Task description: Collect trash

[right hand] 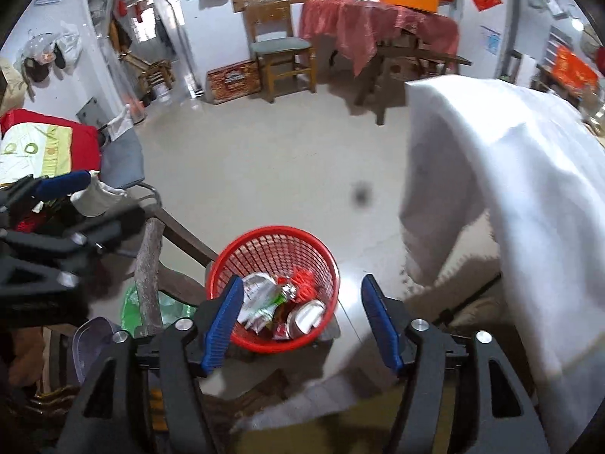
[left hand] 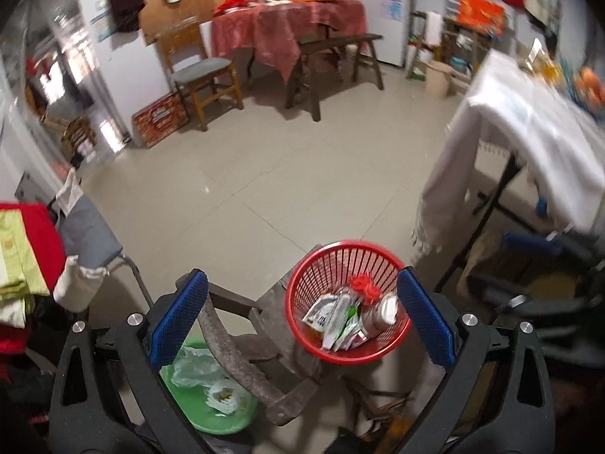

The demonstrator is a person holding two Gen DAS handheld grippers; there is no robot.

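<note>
We hold both tools released and empty: the left tool (left hand: pixel 302 314) and right tool (right hand: pixel 302 317) hover above the red basket (right hand: pixel 230 253), which sits on a worn wooden surface (left hand: pixel 272 299) with wrappers (left hand: pixel 332 317) and a can (right hand: pixel 306 316) inside.
</note>
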